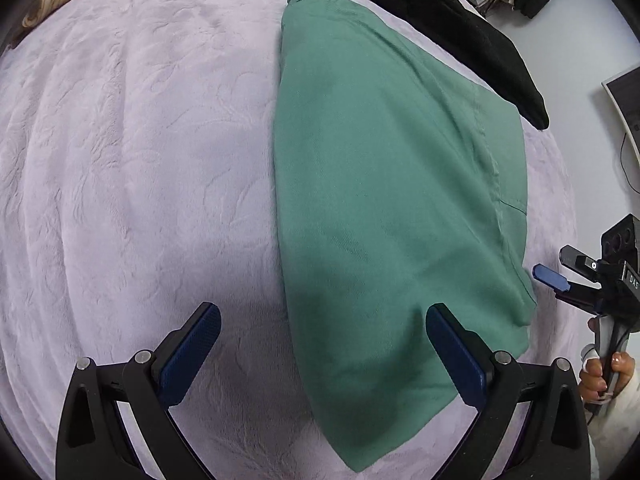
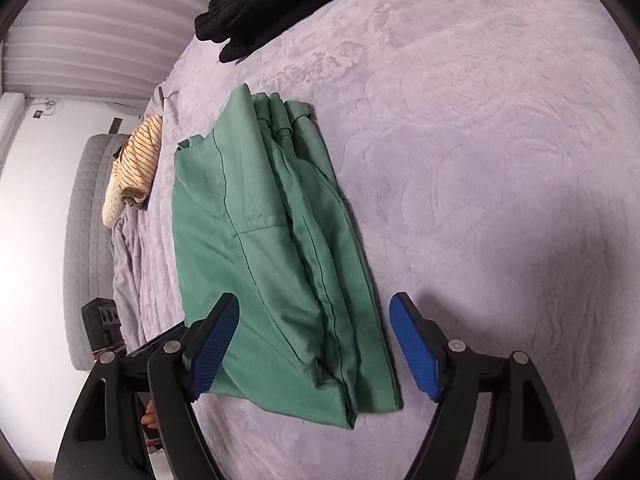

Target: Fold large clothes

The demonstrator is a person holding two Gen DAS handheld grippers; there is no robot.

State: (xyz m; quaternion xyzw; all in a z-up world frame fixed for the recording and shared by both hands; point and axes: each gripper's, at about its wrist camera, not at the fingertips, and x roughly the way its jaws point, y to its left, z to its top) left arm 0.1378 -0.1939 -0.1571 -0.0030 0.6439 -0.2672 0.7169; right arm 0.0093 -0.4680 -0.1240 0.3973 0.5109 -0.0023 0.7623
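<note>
Green garment (image 2: 276,240) below open right hand-held gripper (image 2: 314,340)

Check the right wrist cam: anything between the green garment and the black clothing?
Nothing. Only bare lilac blanket separates the green garment from the black clothing.

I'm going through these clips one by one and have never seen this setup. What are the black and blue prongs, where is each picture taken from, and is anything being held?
No robot here: a person holds a two-finger gripper in each hand, each with a fisheye camera looking along its fingers. The prongs are those fingers, black arms with blue pads. One picture looks out from the left gripper, which also shows the right gripper and the hand holding it. The other looks out from the right gripper. A folded green garment lies on a lilac blanket, with black clothes and a striped garment further off. Both grippers are open; nothing is held.
</note>
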